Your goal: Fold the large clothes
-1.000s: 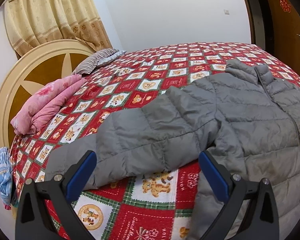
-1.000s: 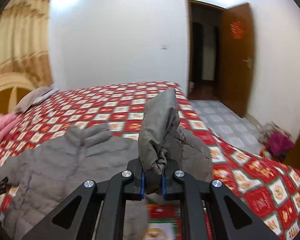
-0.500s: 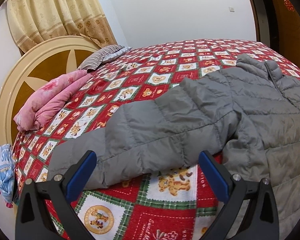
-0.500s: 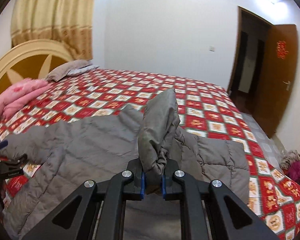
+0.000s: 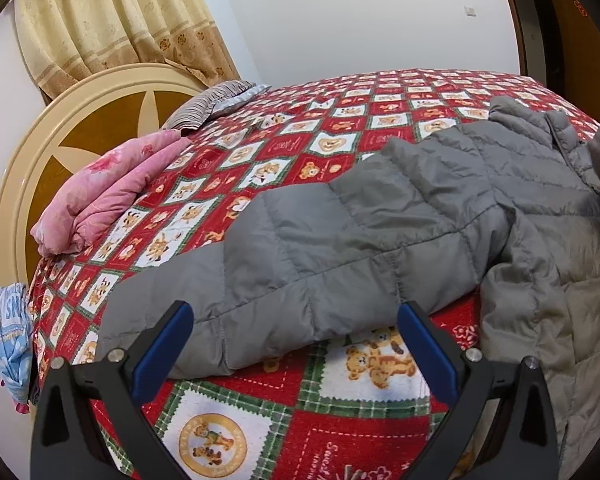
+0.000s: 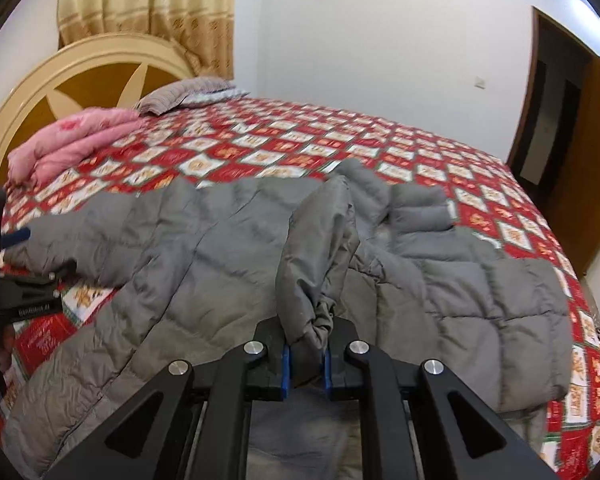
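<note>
A large grey quilted jacket [image 5: 420, 208] lies spread on the bed, also in the right wrist view [image 6: 172, 256]. Its left sleeve [image 5: 284, 280] stretches toward the bed's near left side. My left gripper [image 5: 292, 340] is open, its blue-padded fingers [image 5: 162, 346] astride the sleeve's cuff end just above the bedspread. My right gripper [image 6: 305, 364] is shut on the bunched end of the jacket's other sleeve [image 6: 320, 248], holding it up over the jacket's front. The left gripper [image 6: 24, 276] shows at the left edge of the right wrist view.
The bed has a red patterned bedspread [image 5: 300, 420]. A folded pink quilt [image 5: 108, 192] and a striped pillow [image 5: 208, 104] lie by the round headboard [image 5: 60, 128]. A blue cloth [image 5: 12, 336] hangs at the bed's left edge. A brown door [image 6: 588, 152] stands at the right.
My right gripper has carried the held sleeve leftward over the jacket's front. My left gripper has moved a little closer to the left sleeve, still open.
</note>
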### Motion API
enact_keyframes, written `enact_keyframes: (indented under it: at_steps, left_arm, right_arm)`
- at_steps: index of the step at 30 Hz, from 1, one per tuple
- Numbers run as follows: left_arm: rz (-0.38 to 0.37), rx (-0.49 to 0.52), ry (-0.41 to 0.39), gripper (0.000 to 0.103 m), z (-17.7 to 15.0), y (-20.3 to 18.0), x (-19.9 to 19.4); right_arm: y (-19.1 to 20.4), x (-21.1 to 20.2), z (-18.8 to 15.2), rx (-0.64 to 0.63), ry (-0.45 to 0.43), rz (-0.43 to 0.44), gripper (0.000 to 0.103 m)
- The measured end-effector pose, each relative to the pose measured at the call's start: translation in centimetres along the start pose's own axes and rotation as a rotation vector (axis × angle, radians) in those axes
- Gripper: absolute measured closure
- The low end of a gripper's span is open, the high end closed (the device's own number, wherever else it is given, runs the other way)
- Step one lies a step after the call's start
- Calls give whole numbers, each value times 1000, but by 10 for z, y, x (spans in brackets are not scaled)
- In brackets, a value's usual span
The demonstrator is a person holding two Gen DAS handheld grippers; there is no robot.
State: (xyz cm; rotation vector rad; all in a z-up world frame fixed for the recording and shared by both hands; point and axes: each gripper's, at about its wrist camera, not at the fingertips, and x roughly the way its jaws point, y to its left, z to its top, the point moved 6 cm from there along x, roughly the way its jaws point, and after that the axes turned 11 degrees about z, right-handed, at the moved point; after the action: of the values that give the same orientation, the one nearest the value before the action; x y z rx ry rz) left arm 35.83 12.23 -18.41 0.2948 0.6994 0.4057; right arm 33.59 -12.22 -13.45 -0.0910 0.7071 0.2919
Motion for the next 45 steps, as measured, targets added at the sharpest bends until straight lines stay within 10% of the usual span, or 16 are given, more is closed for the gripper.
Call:
enact_keyframes:
  at_steps: [18, 25, 45]
  left_arm:
    - [8, 18, 13, 0, -3, 1, 0]
    - [9, 25, -1, 0, 1, 3, -14]
    - [-18, 62, -26, 0, 19, -16, -43]
  right_arm:
    - [46, 55, -36, -50, 126, 33, 91]
    - [56, 52, -38, -73, 144, 53, 42]
    - [57, 21, -43, -120, 159, 46, 42]
